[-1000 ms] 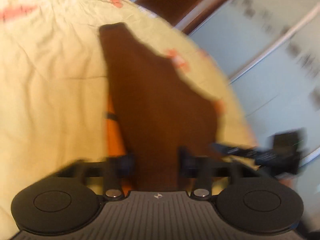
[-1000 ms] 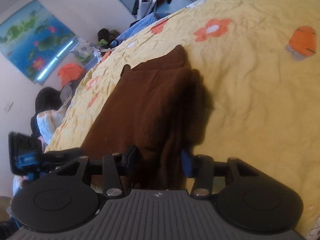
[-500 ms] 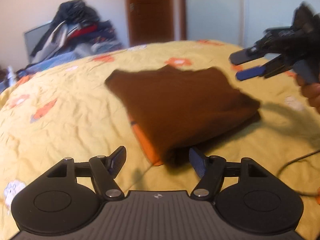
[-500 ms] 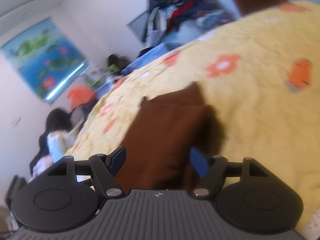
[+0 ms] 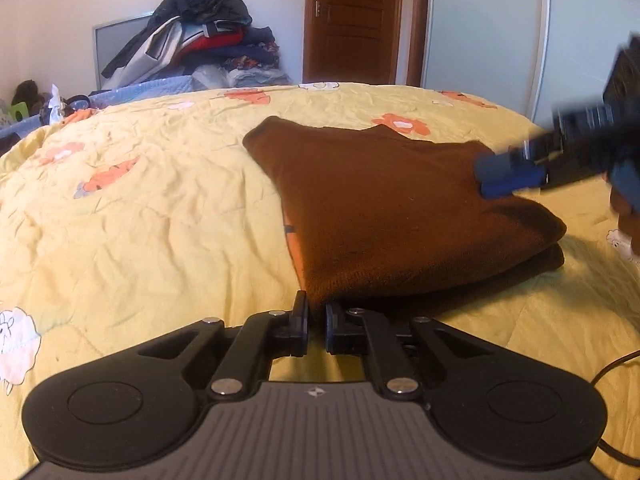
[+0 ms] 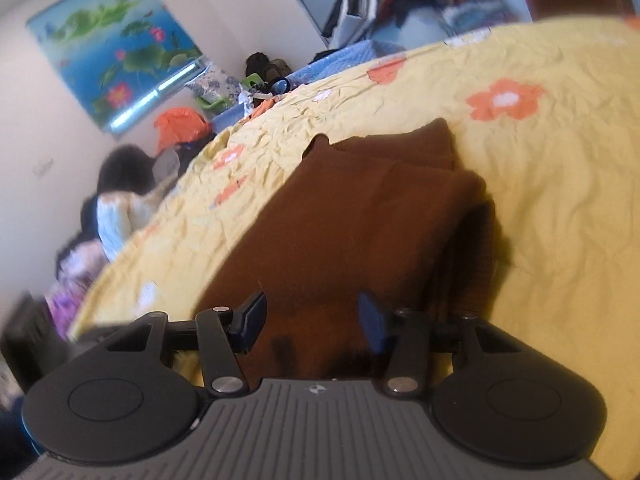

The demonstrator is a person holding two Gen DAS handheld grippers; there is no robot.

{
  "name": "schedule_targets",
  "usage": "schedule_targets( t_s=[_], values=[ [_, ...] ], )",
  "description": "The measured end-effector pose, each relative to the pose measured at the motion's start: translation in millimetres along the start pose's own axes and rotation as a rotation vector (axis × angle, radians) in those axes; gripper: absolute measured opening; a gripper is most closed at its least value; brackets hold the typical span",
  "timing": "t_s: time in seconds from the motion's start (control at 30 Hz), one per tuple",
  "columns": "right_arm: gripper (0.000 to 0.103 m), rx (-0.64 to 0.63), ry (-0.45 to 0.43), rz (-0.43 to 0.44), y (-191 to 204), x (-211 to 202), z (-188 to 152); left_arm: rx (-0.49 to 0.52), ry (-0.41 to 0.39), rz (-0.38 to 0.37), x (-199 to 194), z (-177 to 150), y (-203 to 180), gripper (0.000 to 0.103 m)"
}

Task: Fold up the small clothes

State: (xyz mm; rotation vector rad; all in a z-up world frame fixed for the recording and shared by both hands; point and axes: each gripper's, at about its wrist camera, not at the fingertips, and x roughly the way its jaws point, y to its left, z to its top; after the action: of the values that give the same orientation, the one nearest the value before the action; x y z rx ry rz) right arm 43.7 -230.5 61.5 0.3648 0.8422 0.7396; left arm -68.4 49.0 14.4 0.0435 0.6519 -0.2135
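Left wrist view: the left tongs [image 5: 316,326] are sitting with their jaws drawn nearly together, right at the near corner of the brown garment [image 5: 400,208], which is lying folded on the yellow bedspread [image 5: 140,220] just ahead of them. Whether they are pinching a bit of cloth or nothing at all I cannot tell. If they are catching only the top layer, lifting is likely to peel the fold apart. The right tongs [image 5: 516,176] are hovering, blurred, over the far right edge of the garment. Beyond the bed a clothes pile [image 5: 200,40] and a wooden door [image 5: 352,20] are standing well apart, and a cable [image 5: 616,364] is trailing on the bedspread to the right, where a swing of the tongs could be snagging it.

Right wrist view: the right tongs [image 6: 312,322] are half open and closing, with the garment [image 6: 360,216] lying beneath and ahead of the jaws, the pads not pressing on it. Closing too shallowly risks grabbing one layer and dragging the stacked edges out of line. Far to the left a person [image 6: 116,204] is sitting beside the bed, under a picture [image 6: 116,48] on the wall; neither is blocking the tongs.
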Motion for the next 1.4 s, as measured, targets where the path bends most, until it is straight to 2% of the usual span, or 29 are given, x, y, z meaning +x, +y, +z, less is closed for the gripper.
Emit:
schedule_targets(
  t_s=[0.07, 0.1, 0.17, 0.2, 0.23, 0.27, 0.3, 0.33, 0.47, 0.5, 0.57, 0.6, 0.67, 0.7, 0.73, 0.8, 0.87, 0.9, 0.93, 0.97, 1.0, 1.07, 1.17, 1.2, 1.27, 1.3, 1.4],
  values=[
    [0.066, 0.049, -0.058, -0.006, -2, -10, 18, -0.005, -0.002, 0.001, 0, -1, 0, 0.007],
    [0.072, 0.038, -0.096, -0.037, -3, -15, 27, -0.008, -0.005, -0.001, 0, -2, 1, 0.007],
    [0.072, 0.020, -0.107, -0.154, -10, -13, 43, -0.009, -0.012, -0.002, 0, -4, 1, 0.007],
    [0.067, 0.023, -0.076, -0.205, -17, -6, 48, -0.006, -0.016, -0.001, 0, -5, 1, 0.007],
    [0.051, 0.024, -0.035, -0.239, -23, 4, 51, -0.004, -0.019, 0.001, -1, -6, 0, 0.007],
    [0.041, 0.023, 0.006, -0.253, -29, 14, 51, 0.000, -0.023, 0.004, -2, -7, -1, 0.007],
    [0.027, 0.010, 0.037, -0.246, -32, 23, 50, 0.004, -0.026, 0.006, -2, -8, -1, 0.007],
    [0.022, -0.018, 0.042, -0.230, -31, 29, 49, 0.010, -0.031, 0.008, -1, -8, -2, 0.007],
    [0.010, -0.099, -0.020, -0.244, -27, 31, 71, 0.024, -0.035, 0.011, -2, -10, -4, 0.007],
    [0.010, -0.116, -0.028, -0.266, -30, 33, 76, 0.025, -0.035, 0.009, -3, -10, -4, 0.007],
    [0.011, -0.117, 0.076, -0.312, -47, 56, 75, 0.023, -0.035, 0.006, -3, -9, -4, 0.007],
    [0.011, -0.136, 0.053, -0.299, -48, 56, 69, 0.022, -0.033, 0.005, -5, -9, -3, 0.008],
    [0.018, -0.111, 0.030, -0.295, -45, 44, 69, 0.024, -0.026, -0.008, -12, -9, -2, 0.009],
    [0.035, -0.089, 0.006, -0.294, -42, 35, 68, 0.019, -0.025, -0.025, -19, -9, 1, 0.010],
    [0.058, -0.076, -0.023, -0.307, -37, 24, 66, 0.011, -0.029, -0.046, -27, -9, 5, 0.011],
    [0.068, -0.095, -0.125, -0.307, -20, -4, 56, -0.003, -0.064, -0.085, -48, -7, 13, 0.012],
    [0.069, -0.103, -0.170, -0.230, -5, -24, 47, -0.027, -0.098, -0.124, -61, 5, 19, 0.015],
    [0.070, -0.109, -0.165, -0.195, 2, -26, 45, -0.050, -0.108, -0.143, -61, 15, 19, 0.026],
    [0.074, -0.126, -0.159, -0.173, 10, -24, 43, -0.068, -0.112, -0.160, -56, 25, 17, 0.050],
    [0.076, -0.149, -0.145, -0.161, 18, -16, 44, -0.069, -0.117, -0.169, -47, 34, 12, 0.066],
    [0.078, -0.167, -0.126, -0.153, 22, -4, 47, -0.053, -0.129, -0.160, -34, 42, 3, 0.091],
    [0.078, -0.151, -0.073, -0.162, 22, 28, 55, 0.000, -0.114, -0.124, -2, 53, -15, 0.091],
    [0.074, -0.107, 0.026, -0.222, -4, 79, 58, 0.008, 0.046, -0.098, 52, 56, -30, 0.091],
    [0.074, -0.152, -0.021, -0.215, -7, 82, 54, 0.017, 0.043, -0.090, 59, 53, -31, 0.096],
    [0.074, -0.147, -0.030, -0.207, -11, 87, 58, 0.019, 0.029, -0.108, 65, 51, -28, 0.099],
    [0.074, -0.143, -0.027, -0.205, -13, 88, 60, -0.004, 0.045, -0.116, 68, 53, -23, 0.102],
    [0.075, -0.195, -0.007, -0.224, -9, 93, 64, -0.058, 0.107, -0.126, 67, 59, -14, 0.103]
  ],
)
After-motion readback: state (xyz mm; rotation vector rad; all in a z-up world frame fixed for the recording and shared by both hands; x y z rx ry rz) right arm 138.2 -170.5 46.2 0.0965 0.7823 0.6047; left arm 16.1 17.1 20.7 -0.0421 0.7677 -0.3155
